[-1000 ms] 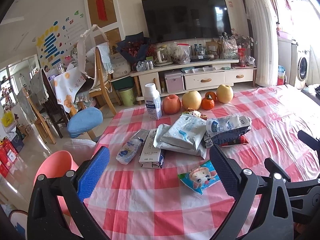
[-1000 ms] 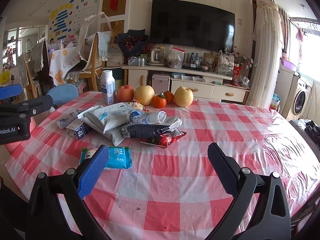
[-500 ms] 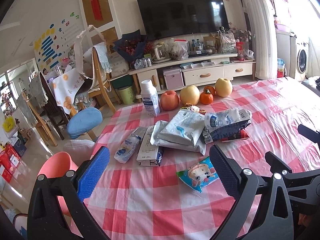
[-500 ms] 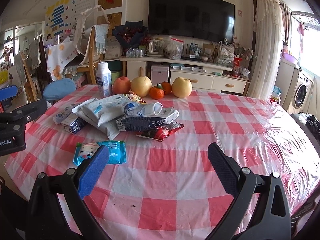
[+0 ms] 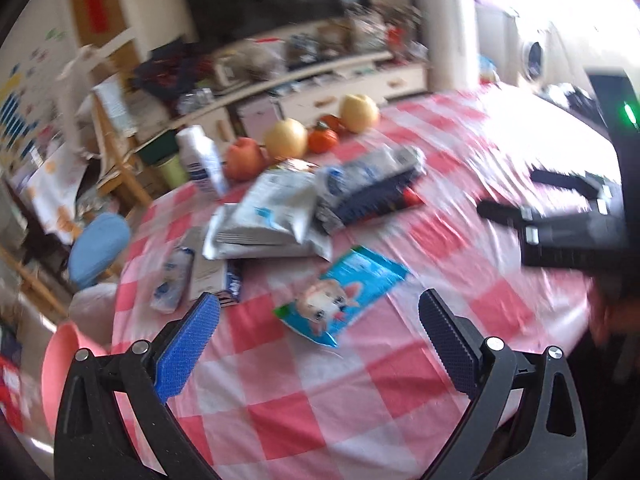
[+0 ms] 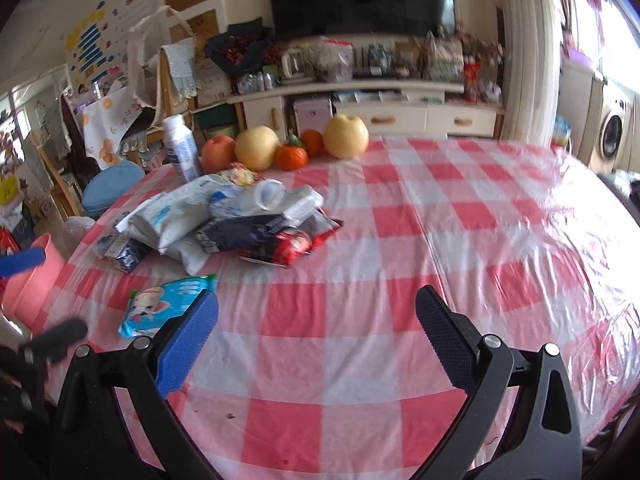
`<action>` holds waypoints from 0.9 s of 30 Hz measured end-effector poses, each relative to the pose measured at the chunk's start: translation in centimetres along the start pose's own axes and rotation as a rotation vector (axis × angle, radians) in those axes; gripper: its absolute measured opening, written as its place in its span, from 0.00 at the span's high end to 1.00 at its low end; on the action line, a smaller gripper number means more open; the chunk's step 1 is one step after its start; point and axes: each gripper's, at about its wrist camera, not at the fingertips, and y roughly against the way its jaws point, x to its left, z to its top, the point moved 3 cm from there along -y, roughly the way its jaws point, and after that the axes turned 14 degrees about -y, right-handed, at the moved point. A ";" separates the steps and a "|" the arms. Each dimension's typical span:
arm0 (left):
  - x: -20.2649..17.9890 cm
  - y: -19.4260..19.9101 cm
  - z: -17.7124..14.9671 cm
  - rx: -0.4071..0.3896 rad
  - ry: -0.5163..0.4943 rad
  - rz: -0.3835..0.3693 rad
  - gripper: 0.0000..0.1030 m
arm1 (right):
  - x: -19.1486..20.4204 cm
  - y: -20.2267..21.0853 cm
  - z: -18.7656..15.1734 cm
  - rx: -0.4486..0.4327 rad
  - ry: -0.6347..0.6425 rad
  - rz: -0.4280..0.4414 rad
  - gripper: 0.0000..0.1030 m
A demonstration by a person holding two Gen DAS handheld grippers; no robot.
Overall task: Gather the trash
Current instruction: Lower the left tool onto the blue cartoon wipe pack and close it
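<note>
A pile of trash lies on the red-checked tablecloth (image 6: 400,264): white foil pouches (image 5: 272,216) (image 6: 172,216), a dark wrapper (image 5: 372,196) (image 6: 248,232), a red wrapper (image 6: 288,246), a small carton (image 5: 216,280) and a small tube (image 5: 172,280). A blue wet-wipe pack with a cartoon face (image 5: 340,296) (image 6: 164,304) lies apart, nearest me. My left gripper (image 5: 320,340) is open and empty just short of the blue pack. My right gripper (image 6: 316,336) is open and empty over bare cloth, right of the pack.
A white bottle (image 6: 180,148), an apple (image 6: 218,152), two pears (image 6: 346,136) and oranges (image 6: 292,156) stand at the table's far edge. A pink bin (image 5: 60,360) (image 6: 28,284) stands off the table's left side. A blue stool (image 5: 98,248) stands behind.
Both grippers have moved forward and tilted down toward the table. The left one swung fast toward the blue pack, blurring its view. Both stay open.
</note>
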 end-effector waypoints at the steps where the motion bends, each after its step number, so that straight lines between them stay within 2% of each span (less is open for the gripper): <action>1: -0.3 -0.3 0.0 0.008 -0.020 -0.018 0.05 | -0.4 -0.2 0.1 0.010 -0.010 0.006 0.04; 5: -0.7 -2.0 -0.1 0.058 -0.093 -0.094 0.05 | -2.0 -1.4 0.8 0.063 -0.075 0.051 0.04; 8: -0.4 -3.7 -0.2 0.105 -0.142 -0.131 0.05 | -2.7 -2.5 1.3 0.116 -0.152 0.137 0.04; 13: 1.0 -5.6 0.6 0.116 -0.147 -0.212 0.05 | -3.0 -4.2 2.3 0.180 -0.290 0.310 0.04; 16: 1.3 -6.8 1.1 0.126 -0.186 -0.266 0.05 | -2.3 -5.0 2.9 0.201 -0.322 0.386 0.04; 18: 1.2 -7.5 1.2 0.128 -0.216 -0.295 0.05 | -1.5 -5.3 3.4 0.201 -0.313 0.418 0.05; 21: 0.8 -8.4 1.5 0.121 -0.258 -0.331 0.05 | -0.6 -5.8 4.3 0.176 -0.272 0.411 0.05; 25: 0.8 -9.6 1.7 0.130 -0.260 -0.373 0.05 | 1.3 -5.8 5.7 0.114 -0.152 0.395 0.05; 27: 0.7 -10.4 1.7 0.143 -0.264 -0.389 0.05 | 2.8 -5.8 6.3 0.075 -0.049 0.369 0.05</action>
